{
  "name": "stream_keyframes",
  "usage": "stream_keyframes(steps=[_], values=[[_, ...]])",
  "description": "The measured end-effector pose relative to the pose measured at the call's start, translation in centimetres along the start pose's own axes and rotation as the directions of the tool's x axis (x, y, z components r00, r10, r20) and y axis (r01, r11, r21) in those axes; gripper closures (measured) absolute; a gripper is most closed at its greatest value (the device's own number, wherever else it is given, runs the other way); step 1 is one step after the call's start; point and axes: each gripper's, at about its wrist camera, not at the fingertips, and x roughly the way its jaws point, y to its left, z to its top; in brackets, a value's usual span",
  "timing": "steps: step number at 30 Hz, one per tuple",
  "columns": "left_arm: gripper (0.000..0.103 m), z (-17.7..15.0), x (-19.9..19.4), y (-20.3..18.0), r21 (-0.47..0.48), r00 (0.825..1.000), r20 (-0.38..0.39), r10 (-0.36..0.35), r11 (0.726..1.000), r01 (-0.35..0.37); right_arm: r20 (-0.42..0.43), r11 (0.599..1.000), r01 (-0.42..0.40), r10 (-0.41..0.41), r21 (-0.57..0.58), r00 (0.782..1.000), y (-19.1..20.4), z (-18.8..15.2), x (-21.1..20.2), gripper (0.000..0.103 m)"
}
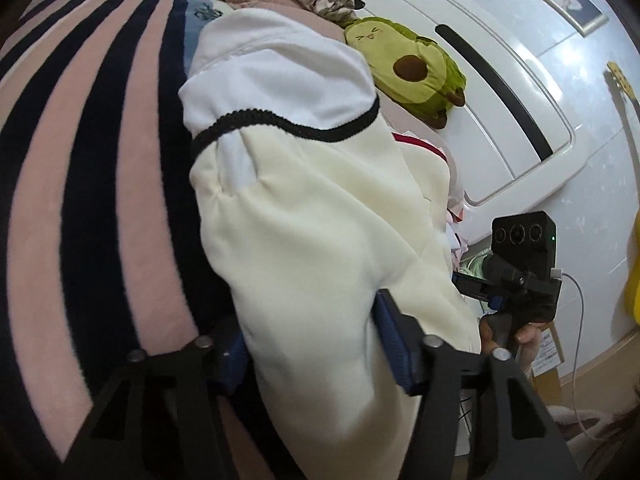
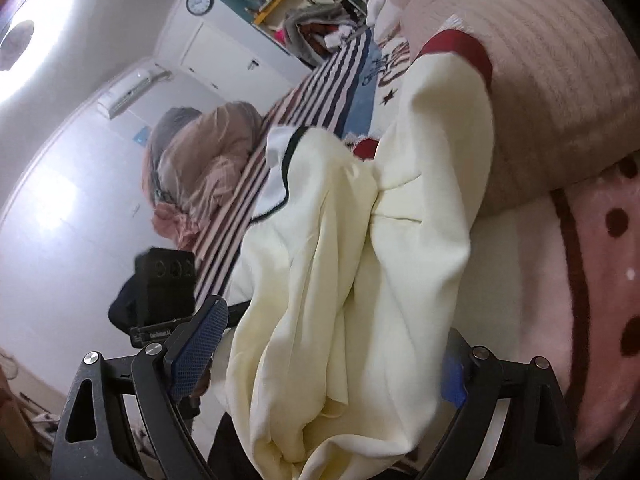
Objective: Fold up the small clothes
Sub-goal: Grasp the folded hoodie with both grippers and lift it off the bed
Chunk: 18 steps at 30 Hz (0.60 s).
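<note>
Bedding first: the striped blanket [image 1: 80,168] covers the bed, and the cream garment [image 1: 312,240] lies on it with its long axis running away from me, the black-trimmed white end [image 1: 280,80] far off and the bunched cream end right at my fingers. That near end is what the coming fold turns on, as I judge it, since both hands sit at the same end and the cloth would have to be carried toward the far trim.

My left gripper [image 1: 316,344] has the cream cloth between its blue pads; the fabric puckers at the right-hand pad, so I read it as pinched there. My right gripper [image 2: 320,344] stands wide, its pads set apart on either side of a thick heap of folds, and I see no pinch in it, so I take it as open around the cloth. The left is the one with a hold.

From the left wrist I see the avocado toy [image 1: 408,68] beyond the garment and my other gripper beside it. Only the right wrist shows the red cuff [image 2: 460,52] lying against the ribbed pillow [image 2: 540,80].
</note>
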Motion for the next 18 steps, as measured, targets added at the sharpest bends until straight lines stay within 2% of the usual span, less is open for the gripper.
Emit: stream_keyframes(steps=[3,6,9,10,13,15,18], values=[[0.062,0.0,-0.3,-0.2,0.008,1.000,0.012,0.005,1.000,-0.006,-0.045,0.994,0.080,-0.084,-0.077,0.996,0.9,-0.8,1.5,0.013],[0.065,0.0,-0.6,-0.4,0.013,1.000,0.021,0.001,1.000,-0.001,-0.082,0.994,0.059,-0.066,-0.088,0.994,0.9,-1.4,3.5,0.017],[0.068,-0.1,-0.8,-0.4,0.017,1.000,0.028,0.001,1.000,-0.001,-0.102,0.989,0.084,-0.097,-0.125,0.990,1.1,-1.7,5.2,0.035],[0.068,-0.2,-0.9,-0.4,0.022,1.000,0.030,0.003,1.000,-0.004,-0.104,0.988,0.087,-0.101,-0.131,0.989,1.1,-1.7,5.4,0.047],[0.071,-0.4,-1.2,-0.4,0.031,0.999,0.038,-0.003,1.000,0.002,-0.111,0.990,0.068,-0.082,-0.127,0.990,1.1,-1.4,5.6,0.068],[0.072,-0.6,-1.9,-0.6,0.043,0.999,0.050,-0.007,0.999,0.005,-0.110,0.989,0.049,-0.064,-0.137,0.992,1.6,-1.2,5.5,0.076],[0.073,-0.7,-4.2,-1.3,0.067,0.995,0.098,-0.002,0.998,-0.004,-0.109,0.989,0.003,-0.020,-0.151,0.994,2.9,-0.9,5.4,0.081]])
